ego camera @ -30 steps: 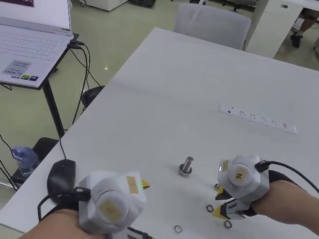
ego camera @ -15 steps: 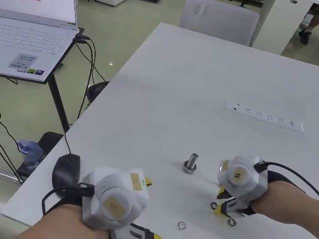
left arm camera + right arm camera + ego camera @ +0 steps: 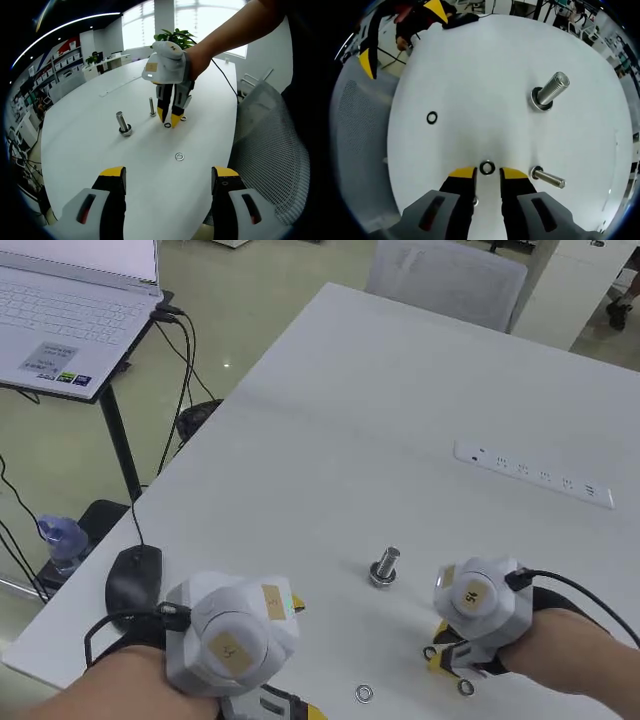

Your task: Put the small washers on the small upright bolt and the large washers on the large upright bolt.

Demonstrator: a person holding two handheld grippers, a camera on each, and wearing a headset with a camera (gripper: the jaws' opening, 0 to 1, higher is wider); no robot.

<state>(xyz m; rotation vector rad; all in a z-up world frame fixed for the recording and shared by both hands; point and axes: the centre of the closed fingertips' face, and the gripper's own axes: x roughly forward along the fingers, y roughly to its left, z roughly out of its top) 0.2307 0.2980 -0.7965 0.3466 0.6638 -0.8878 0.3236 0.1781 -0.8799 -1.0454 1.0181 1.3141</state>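
- White table (image 3: 330,420): large bolt (image 3: 547,91) and small bolt (image 3: 547,176) standing upright.
- Right gripper (image 3: 488,175): jaws narrowly parted, washer (image 3: 487,167) lying at tips.
- Left gripper (image 3: 169,172): jaws wide apart, empty.

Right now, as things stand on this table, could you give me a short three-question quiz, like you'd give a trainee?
1. True or false: the left gripper has its fingers shut.
2. What lies on the table between the right gripper's fingertips? A) a washer B) a nut C) a coin
3. Fill in: ___ bolts stand upright on the table.
Key: 1 false, they are wide apart. 2 A. 3 two, the large bolt and the small bolt.
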